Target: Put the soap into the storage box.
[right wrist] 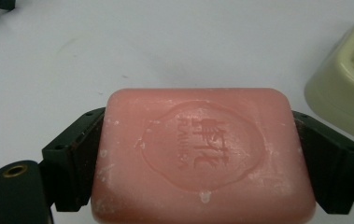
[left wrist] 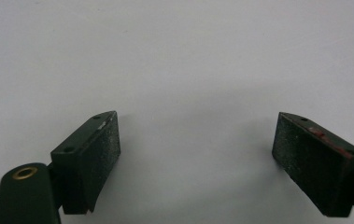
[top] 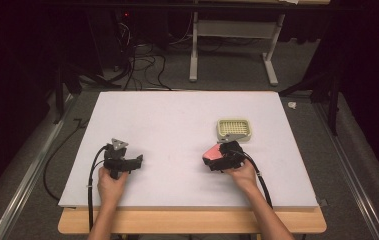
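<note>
A pink bar of soap (right wrist: 202, 154) with a stamped emblem sits clamped between the two black jaws of my right gripper (right wrist: 198, 158), which is shut on it. From above, the soap (top: 212, 152) shows at the left tip of the right gripper (top: 225, 156), just in front of a pale green soap dish (top: 234, 129) with a slotted top. The dish's corner (right wrist: 347, 88) lies to the right of the soap. My left gripper (top: 122, 161) rests at the table's front left; its jaws stand wide apart over bare table, so the left gripper (left wrist: 195, 149) is open with nothing between them.
The white table top (top: 177, 125) spreads wide around both grippers. Its front edge lies just behind the person's hands. Beyond the far edge stand a grey metal frame (top: 232, 45) and loose cables (top: 142, 65) on the floor.
</note>
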